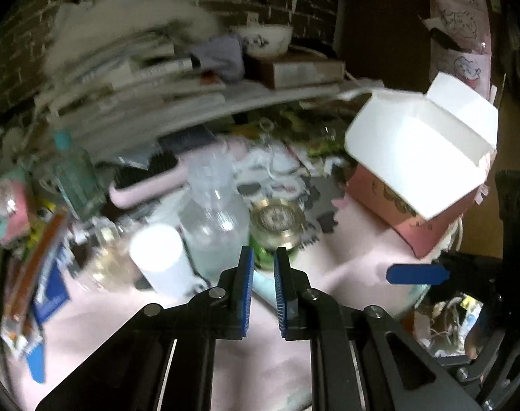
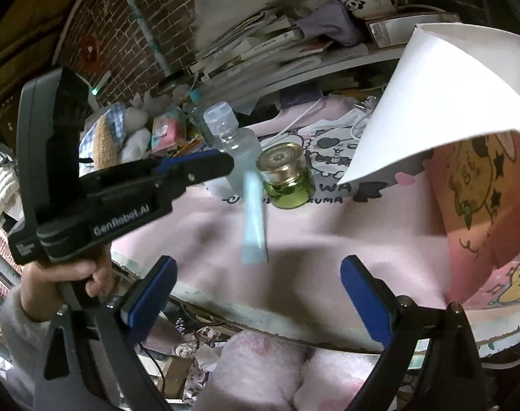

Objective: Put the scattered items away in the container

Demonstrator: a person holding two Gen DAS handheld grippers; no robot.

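Left wrist view: my left gripper (image 1: 262, 257) jaws together, tips over pale blue tube (image 1: 264, 286) lying on pink tablecloth (image 1: 225, 359); grip on it not clear. Green jar (image 1: 277, 226) just beyond, clear bottle (image 1: 213, 212) left of jar. Pink box (image 1: 421, 157), white flaps open, far right. Right wrist view: my right gripper (image 2: 258, 286) jaws wide apart, empty, at near table edge.
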